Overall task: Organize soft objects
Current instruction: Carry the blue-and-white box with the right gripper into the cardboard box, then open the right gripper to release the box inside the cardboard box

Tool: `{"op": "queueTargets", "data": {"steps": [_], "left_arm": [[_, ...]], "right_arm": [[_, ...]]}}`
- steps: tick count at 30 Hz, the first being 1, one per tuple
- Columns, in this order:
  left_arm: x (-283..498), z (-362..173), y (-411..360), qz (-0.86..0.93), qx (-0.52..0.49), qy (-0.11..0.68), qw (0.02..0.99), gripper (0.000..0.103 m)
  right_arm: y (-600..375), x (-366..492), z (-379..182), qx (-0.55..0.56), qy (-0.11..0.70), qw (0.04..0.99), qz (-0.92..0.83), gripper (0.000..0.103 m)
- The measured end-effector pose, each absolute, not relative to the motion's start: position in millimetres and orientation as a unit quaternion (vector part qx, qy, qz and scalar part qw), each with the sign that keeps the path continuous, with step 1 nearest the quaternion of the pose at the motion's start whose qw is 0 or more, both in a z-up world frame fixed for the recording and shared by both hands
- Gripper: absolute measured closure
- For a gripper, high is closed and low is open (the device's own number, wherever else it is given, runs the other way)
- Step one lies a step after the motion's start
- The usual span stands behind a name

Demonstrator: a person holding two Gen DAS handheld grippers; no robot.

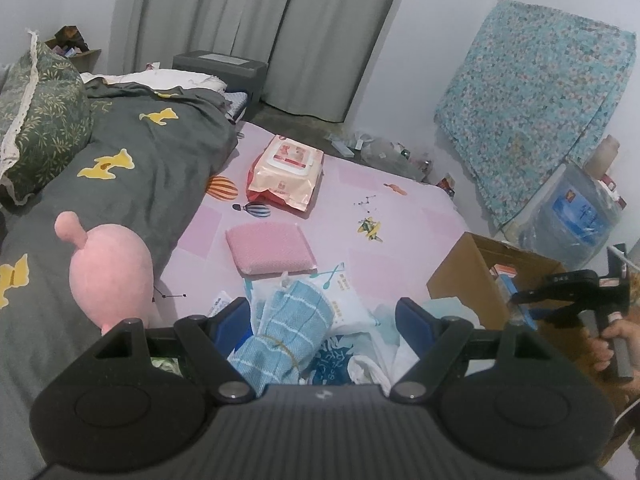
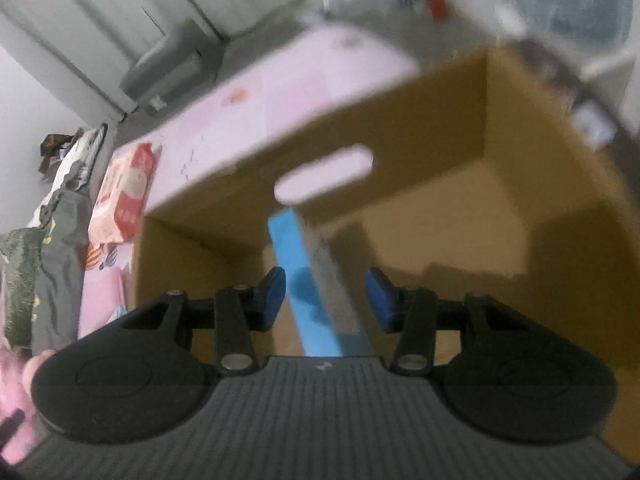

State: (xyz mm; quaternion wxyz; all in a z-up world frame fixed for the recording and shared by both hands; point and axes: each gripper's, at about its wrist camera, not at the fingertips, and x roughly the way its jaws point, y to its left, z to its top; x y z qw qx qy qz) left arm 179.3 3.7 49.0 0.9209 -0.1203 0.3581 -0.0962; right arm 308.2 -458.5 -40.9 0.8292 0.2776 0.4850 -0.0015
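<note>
My left gripper (image 1: pixel 322 308) hangs open over a heap of soft things on the pink bed sheet (image 1: pixel 400 216). A rolled blue striped towel (image 1: pixel 280 332) lies between its fingers, untouched, with white printed packs (image 1: pixel 344 296) beside it. A pink pad (image 1: pixel 272 248), a pack of wet wipes (image 1: pixel 286 172) and a pink plush toy (image 1: pixel 112 276) lie farther off. My right gripper (image 2: pixel 326 284) reaches into the cardboard box (image 2: pixel 460 128). Its pads stand apart on either side of a blue and grey flat packet (image 2: pixel 316 292) without pressing on it.
A dark grey duvet (image 1: pixel 132 168) and a green pillow (image 1: pixel 40 120) cover the bed's left side. A water jug (image 1: pixel 572 216) and a patterned cloth (image 1: pixel 536 112) stand by the right wall. A hand (image 1: pixel 612 344) holds the right gripper (image 1: pixel 532 300) at the box (image 1: pixel 456 280).
</note>
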Motion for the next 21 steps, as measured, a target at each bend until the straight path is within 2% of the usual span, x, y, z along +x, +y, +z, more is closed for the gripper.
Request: {"op": "queueTargets", "data": {"steps": [6, 13, 21], "left_arm": [[181.5, 48.3, 1.5, -0.094, -0.117, 0.362, 0.92, 0.022], [184.2, 45.0, -1.9, -0.099, -0.115, 0.365, 0.919, 0.022], [185.8, 43.2, -6.6, -0.102, -0.111, 0.367, 0.918, 0.022]], "right_arm": [[-432.1, 308.3, -55.1, 0.333, 0.489, 0.802, 0.078, 0.057], [-442.9, 289.7, -56.7, 0.333, 0.52, 0.785, 0.035, 0.057], [-449.6, 274.1, -97.3, 0.373, 0.57, 0.731, 0.011, 0.057]]}}
